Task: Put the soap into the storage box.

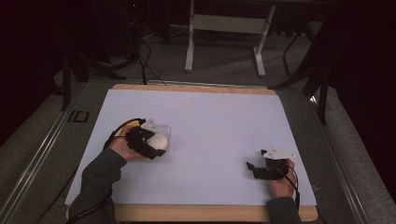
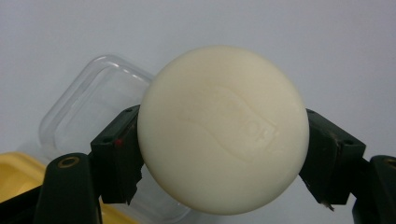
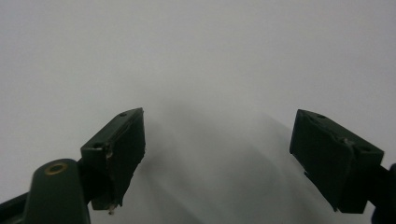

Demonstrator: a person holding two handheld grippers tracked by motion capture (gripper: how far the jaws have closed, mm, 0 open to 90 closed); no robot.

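A cream oval soap bar (image 2: pixel 223 128) with an embossed mark is clamped between the black jaws of my left gripper (image 2: pixel 224 154). In the high view the soap bar (image 1: pixel 159 140) and the left gripper (image 1: pixel 156 145) sit at the left of the white sheet, over a clear plastic lid (image 1: pixel 164 132). That clear lid (image 2: pixel 93 105) lies behind the soap, beside a yellow box (image 2: pixel 18 175). My right gripper (image 1: pixel 253 167) rests low at the right of the sheet, and the right gripper (image 3: pixel 219 158) has its jaws wide apart with nothing between them.
A white sheet (image 1: pixel 210 116) covers a wooden board (image 1: pixel 196 212). The yellow box (image 1: pixel 127 125) lies under the left hand. Beyond the table stand a metal frame (image 1: pixel 224 28) and cables on a dark floor.
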